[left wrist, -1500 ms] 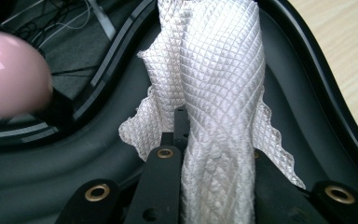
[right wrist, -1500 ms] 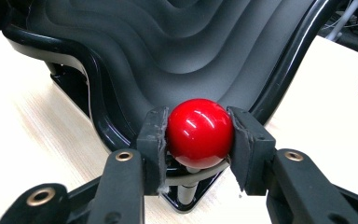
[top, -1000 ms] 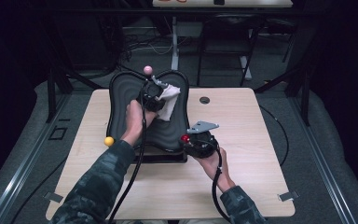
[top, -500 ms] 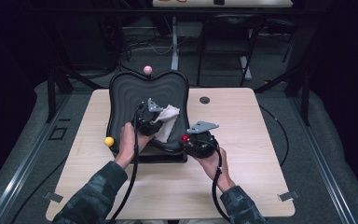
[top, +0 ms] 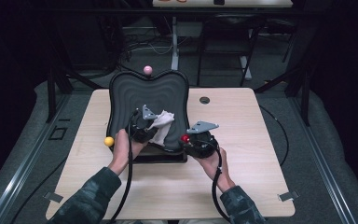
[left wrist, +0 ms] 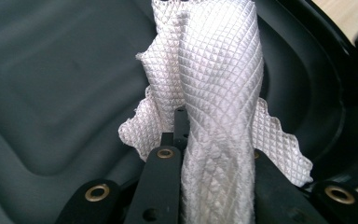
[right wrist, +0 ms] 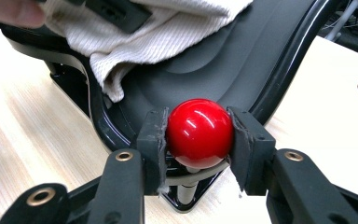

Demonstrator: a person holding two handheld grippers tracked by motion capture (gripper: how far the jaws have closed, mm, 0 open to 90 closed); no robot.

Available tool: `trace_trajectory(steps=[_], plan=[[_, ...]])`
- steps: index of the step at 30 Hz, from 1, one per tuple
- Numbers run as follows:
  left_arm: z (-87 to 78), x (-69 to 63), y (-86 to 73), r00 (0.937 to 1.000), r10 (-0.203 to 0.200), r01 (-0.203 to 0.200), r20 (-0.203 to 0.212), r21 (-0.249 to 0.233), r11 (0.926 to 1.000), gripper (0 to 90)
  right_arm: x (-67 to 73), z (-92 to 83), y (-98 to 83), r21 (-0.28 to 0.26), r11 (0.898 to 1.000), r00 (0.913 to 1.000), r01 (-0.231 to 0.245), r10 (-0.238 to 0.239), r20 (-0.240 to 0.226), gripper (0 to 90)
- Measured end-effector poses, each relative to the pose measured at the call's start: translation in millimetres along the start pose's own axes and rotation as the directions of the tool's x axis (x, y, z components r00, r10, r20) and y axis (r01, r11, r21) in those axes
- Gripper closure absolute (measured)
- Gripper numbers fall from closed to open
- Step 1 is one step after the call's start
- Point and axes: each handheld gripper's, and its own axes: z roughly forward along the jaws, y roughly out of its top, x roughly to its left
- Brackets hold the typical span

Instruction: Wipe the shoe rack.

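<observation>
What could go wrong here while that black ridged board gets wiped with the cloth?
The white cloth is bunched in the left tool, so it could slip out mid-wipe. The right tool steadies the black board only by a smooth red ball; that grip might slide off and let the board shift.

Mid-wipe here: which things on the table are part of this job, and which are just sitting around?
In the job:
- white cloth, clamped in the left gripper
- black ridged board, under the cloth
- red ball, clamped in the right gripper at the board's near right corner

Just lying about:
- yellow ball
- pink ball
- round hole in the table
</observation>
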Motion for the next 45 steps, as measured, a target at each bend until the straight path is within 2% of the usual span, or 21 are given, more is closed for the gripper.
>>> trace_trajectory(steps=[6,13,14,21,23,28,29,35,45], plan=[[0.8,17.9,11.8,0.9993,-0.028,0.028,-0.025,0.0,0.9996,85.3,-0.3,0.0,-0.1,-0.001,1.0,1.0,0.001,-0.001,-0.002,60.1],[2.1,38.2,28.1,0.9961,-0.031,0.031,-0.083,0.007,0.9995,85.3,-0.2,0.0,-0.2,-0.001,1.0,1.0,0.001,-0.001,-0.004,60.1],[2.6,41.6,30.3,0.9955,-0.042,0.042,-0.085,0.005,0.9991,85.3,-0.2,-0.1,-0.2,-0.001,1.0,1.0,0.001,-0.001,-0.003,60.2],[5.1,64.6,48.0,0.9881,-0.084,0.085,-0.128,0.0,0.9964,85.3,-0.3,0.0,-0.3,-0.002,1.0,1.0,0.0,0.0,-0.004,60.1],[6.2,72.4,55.9,0.9843,-0.096,0.097,-0.148,0.002,0.9952,85.2,-0.1,-0.1,-0.3,-0.002,1.0,1.0,-0.002,0.002,-0.003,60.1],[7.4,82.7,65.3,0.979,-0.115,0.118,-0.168,0.005,0.9931,85.2,-0.3,-0.1,-0.3,-0.002,1.0,1.0,-0.001,0.001,-0.005,60.1],[8.1,86.9,69.6,0.9762,-0.123,0.127,-0.179,0.01,0.9919,85.2,-0.3,-0.1,-0.2,-0.002,1.0,1.0,0.001,-0.001,-0.005,60.1],[9.4,95.7,76.8,0.9719,-0.146,0.151,-0.185,0.016,0.9884,85.1,-0.2,-0.1,-0.2,-0.002,1.0,1.0,0.002,-0.002,-0.005,60.1],[9.3,99.5,77.7,0.9738,-0.16,0.168,-0.162,0.033,0.9853,85.2,0.4,-0.1,-0.2,-0.001,1.0,1.0,0.003,-0.003,-0.002,60.1]])
